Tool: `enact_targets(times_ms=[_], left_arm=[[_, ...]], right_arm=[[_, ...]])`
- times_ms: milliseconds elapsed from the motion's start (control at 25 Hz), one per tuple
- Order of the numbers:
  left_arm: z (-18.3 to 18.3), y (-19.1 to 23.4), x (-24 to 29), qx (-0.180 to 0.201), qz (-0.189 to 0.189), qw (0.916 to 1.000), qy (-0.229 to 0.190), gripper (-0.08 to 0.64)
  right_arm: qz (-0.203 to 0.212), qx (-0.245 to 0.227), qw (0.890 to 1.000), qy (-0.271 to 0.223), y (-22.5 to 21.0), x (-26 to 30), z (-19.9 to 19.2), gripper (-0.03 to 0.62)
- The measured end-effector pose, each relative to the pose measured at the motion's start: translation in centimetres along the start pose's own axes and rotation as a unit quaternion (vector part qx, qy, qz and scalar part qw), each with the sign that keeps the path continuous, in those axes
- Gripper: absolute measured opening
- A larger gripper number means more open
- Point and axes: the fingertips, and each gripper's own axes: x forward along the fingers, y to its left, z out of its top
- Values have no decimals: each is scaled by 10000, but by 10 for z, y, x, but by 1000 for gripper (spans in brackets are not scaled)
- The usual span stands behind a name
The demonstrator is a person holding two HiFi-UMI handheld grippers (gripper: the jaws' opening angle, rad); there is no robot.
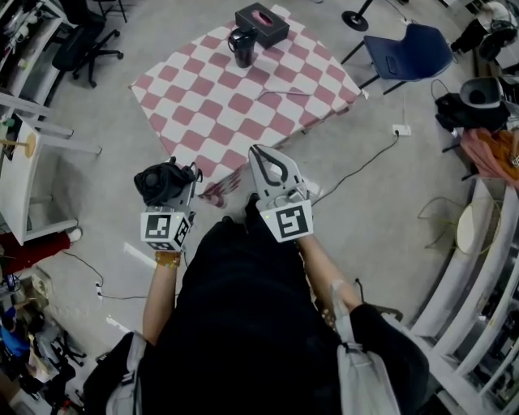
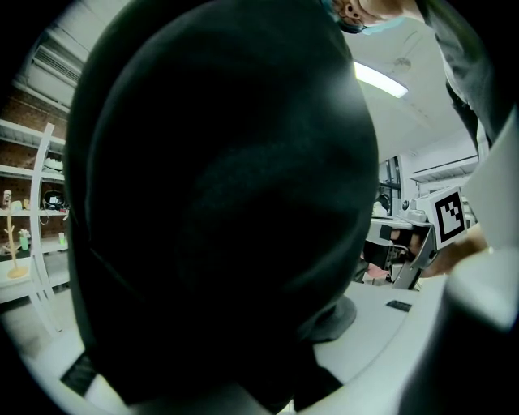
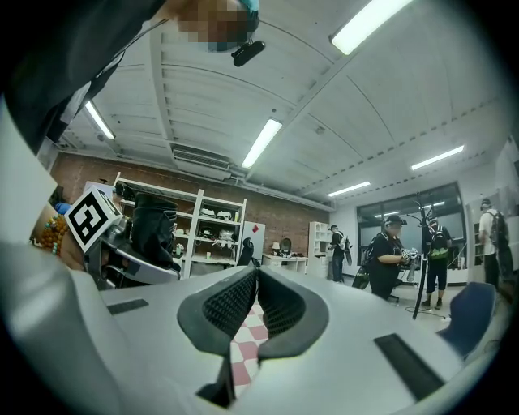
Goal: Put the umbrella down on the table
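Head view: grey concrete floor (image 1: 381, 194) fills most of the frame. A table (image 1: 243, 105) with a pink and white checked cloth sits at upper centre, turned corner-on. On its far side are a black tissue box (image 1: 261, 24) and, just beside it, a dark cup (image 1: 242, 46). The rest of the cloth is bare.

A blue chair (image 1: 405, 53) is at upper right, near the table's right corner. A black office chair (image 1: 85, 40) is at upper left. A thin cable (image 1: 357, 170) runs across the floor right of the table. White shelving (image 1: 20, 178) is at the left edge, with clutter along the right edge.

The umbrella (image 1: 156, 180) is black and folded, off the table at left of centre, short of the table's near corner. The left gripper (image 1: 172, 194) has its jaws closed around it. In the left gripper view the black fabric (image 2: 219, 203) fills nearly the whole frame and hides the jaws.

The right gripper (image 1: 256, 151) is at centre, pointing toward the table's near edge. In the right gripper view its tips (image 3: 253, 275) are pressed together with nothing held, and checked cloth shows through the gap below them.

Room in the right gripper view: pale ceiling with strip lights (image 3: 261, 142), brick back wall (image 3: 284, 215), white racks (image 3: 207, 231) at left, several people (image 3: 389, 251) standing at right.
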Motion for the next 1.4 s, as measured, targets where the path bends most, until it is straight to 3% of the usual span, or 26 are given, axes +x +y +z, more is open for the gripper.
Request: enact_targets(times_ms=[320,680,1000,1200,1400], left_arm=[[2,24,37,35,-277,9995,129,206],[6,94,76,45,-1033,9943,273,204],[-11,131,122,124,-1603,9838,794,206],[-30,126,172,192,-1672,9781,1222,206],[-59,122,227,-62,-1661,9706,1740,207]], right_arm=[[-336,205,9992,74,-23,26,-10,17],[-1007,75,9944,321,-8,87,-14,18],[-1573,318,9857,523,0,119,-33,18],[-1580,544,9831,752,-24,122,-62,17],[-1549,616,9822,866,-55,120,-75,18]])
